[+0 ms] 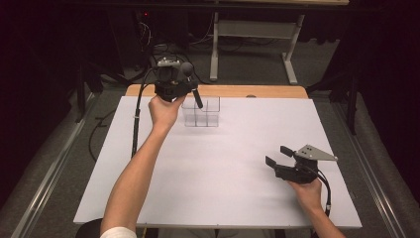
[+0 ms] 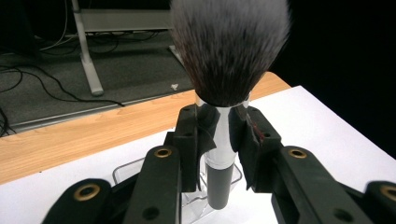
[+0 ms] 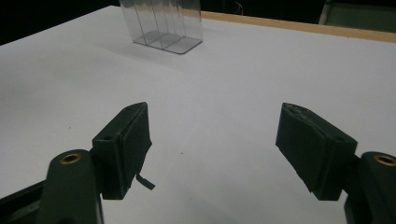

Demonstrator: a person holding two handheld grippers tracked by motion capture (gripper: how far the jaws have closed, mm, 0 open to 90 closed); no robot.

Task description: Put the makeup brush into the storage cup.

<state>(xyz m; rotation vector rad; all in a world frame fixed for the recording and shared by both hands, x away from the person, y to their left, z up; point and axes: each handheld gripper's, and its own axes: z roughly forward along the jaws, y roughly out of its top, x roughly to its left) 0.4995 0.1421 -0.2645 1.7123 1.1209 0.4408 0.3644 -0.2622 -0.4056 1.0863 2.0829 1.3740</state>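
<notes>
Overhead, the left claw is clamping an upright, black-handled, fluffy makeup brush directly above the clear acrylic organiser; the right claw is idling apart, far right.

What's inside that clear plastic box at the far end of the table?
The clear organizer has see-through compartments that look bare. The makeup brush, clamped in the left gripper, has its handle reaching down toward one compartment; whether the tip is already inside cannot be told.
</notes>
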